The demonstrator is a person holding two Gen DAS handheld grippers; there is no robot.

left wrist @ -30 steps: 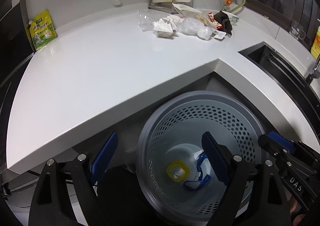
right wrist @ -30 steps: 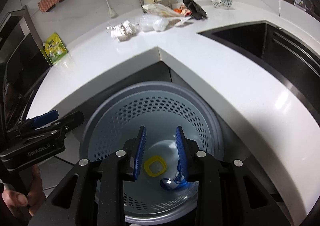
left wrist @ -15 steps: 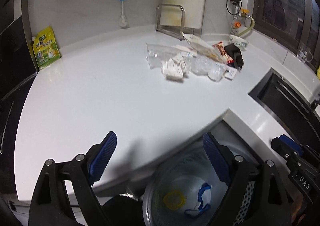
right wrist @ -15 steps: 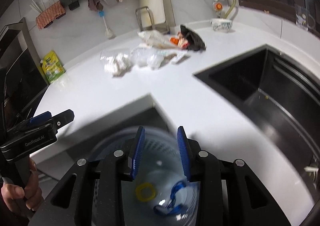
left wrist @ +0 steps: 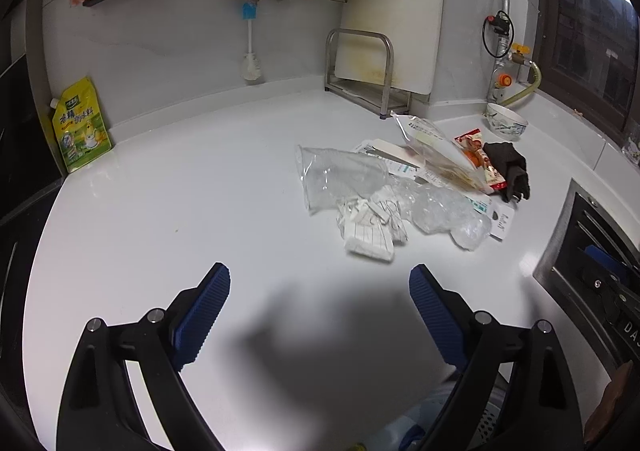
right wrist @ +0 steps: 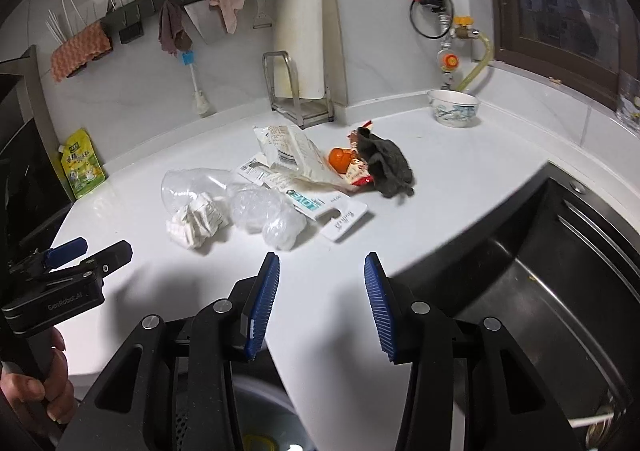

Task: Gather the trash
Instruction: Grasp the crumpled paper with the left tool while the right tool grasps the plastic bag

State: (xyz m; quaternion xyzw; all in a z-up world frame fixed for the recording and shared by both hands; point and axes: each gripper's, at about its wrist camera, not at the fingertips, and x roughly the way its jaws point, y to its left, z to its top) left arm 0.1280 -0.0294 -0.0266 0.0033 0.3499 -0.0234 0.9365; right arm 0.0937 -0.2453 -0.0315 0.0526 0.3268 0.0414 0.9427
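A heap of trash lies on the white counter (left wrist: 180,211): a crumpled white paper (left wrist: 370,229) (right wrist: 198,221), clear crumpled plastic (left wrist: 444,211) (right wrist: 264,213), a clear bag (left wrist: 338,175), a printed wrapper (right wrist: 294,151), a red snack pack (left wrist: 480,161), a white card (right wrist: 342,221) and a dark cloth (left wrist: 508,169) (right wrist: 386,165). My left gripper (left wrist: 320,287) is open and empty, above the counter short of the paper. My right gripper (right wrist: 322,283) is open and empty, just short of the plastic and card. The perforated grey bin (left wrist: 486,427) shows at the bottom edge.
A black sink (right wrist: 532,267) lies to the right. A bowl (right wrist: 454,107) stands at the back right, a metal rack with a cutting board (left wrist: 368,63) at the back, and a yellow pouch (left wrist: 80,127) at the far left. The left gripper's body (right wrist: 60,287) shows in the right wrist view.
Both grippers have risen from over the bin and moved forward over the counter toward the trash heap. The right gripper's jaws have opened wider.
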